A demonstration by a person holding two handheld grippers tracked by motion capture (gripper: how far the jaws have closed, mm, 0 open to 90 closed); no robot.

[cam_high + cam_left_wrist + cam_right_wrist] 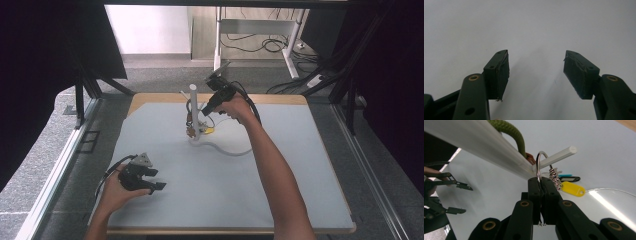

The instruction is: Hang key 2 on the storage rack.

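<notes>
A white stand (193, 100) with a side peg (556, 156) rises at the far middle of the table. A metal key ring (538, 163) hangs over that peg, and my right gripper (540, 181) is shut on the ring's lower part. Off the ring hang a small chain (555, 178), a yellow tag (572, 188) and a black tag (570, 179). A green cord (511, 131) loops over the stand's pole (486, 142). In the high view my right gripper (204, 111) sits right beside the pole. My left gripper (157, 179) rests near the front left, open, with nothing between its fingers (501, 72).
The grey table top (280, 165) has a wooden rim at its far and near edges. The stand's curved white base (225, 149) lies toward the middle. Dark curtains and metal frame legs flank both sides. My left gripper (467, 200) appears far off in the right gripper view.
</notes>
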